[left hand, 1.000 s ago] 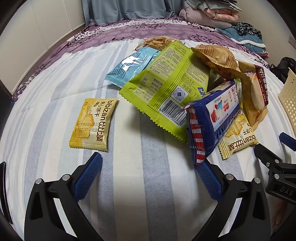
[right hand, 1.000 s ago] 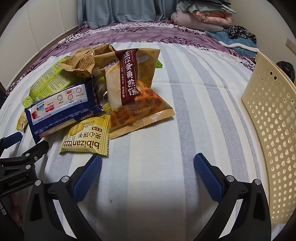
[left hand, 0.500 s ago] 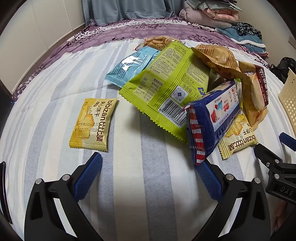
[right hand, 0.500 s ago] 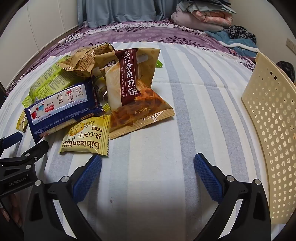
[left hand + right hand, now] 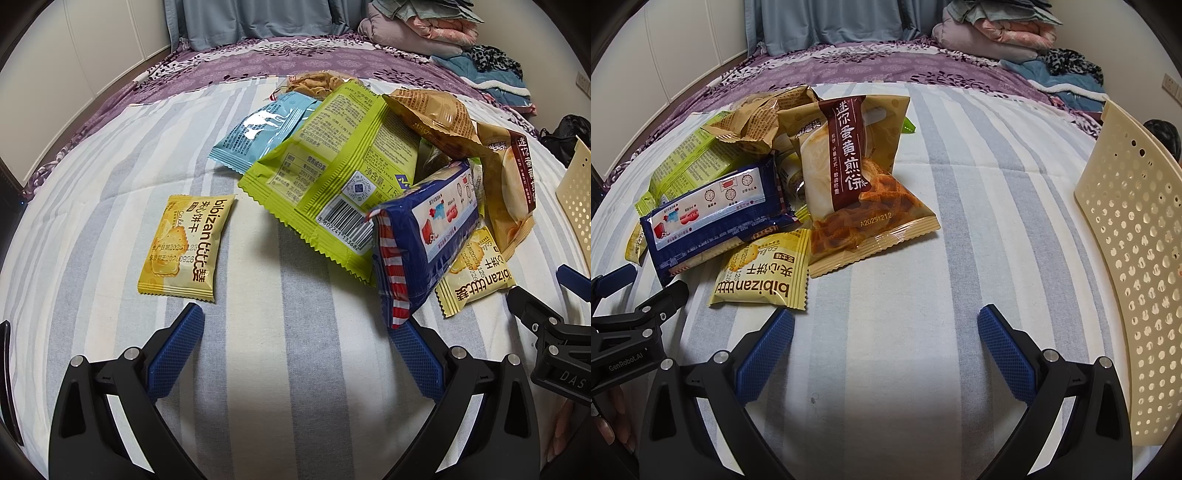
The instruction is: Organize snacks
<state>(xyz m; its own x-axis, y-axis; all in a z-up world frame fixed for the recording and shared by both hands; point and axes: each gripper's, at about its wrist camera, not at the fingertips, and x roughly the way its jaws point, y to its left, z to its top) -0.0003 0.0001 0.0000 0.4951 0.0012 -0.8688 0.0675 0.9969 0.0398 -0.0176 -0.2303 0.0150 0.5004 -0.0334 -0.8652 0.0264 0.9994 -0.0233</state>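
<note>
Starting from the near edge looks wisest: with both the left hand-held gripper (image 5: 295, 328) and right hand-held gripper (image 5: 885, 325) spread apart and empty over the bed (image 5: 960, 184), the loose yellow biscuit packet (image 5: 764, 275) suits the right one, bound for the cream basket (image 5: 1137, 258) on the far right.

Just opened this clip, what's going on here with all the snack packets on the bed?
A person holds a pair of tongs in each hand over a striped bedsheet. Both the left tongs and right tongs are open and empty. A pile of snack packets sits untouched, with one yellow biscuit packet lying apart to its left. A cream perforated basket waits at the right. No packet has been picked up yet.
</note>
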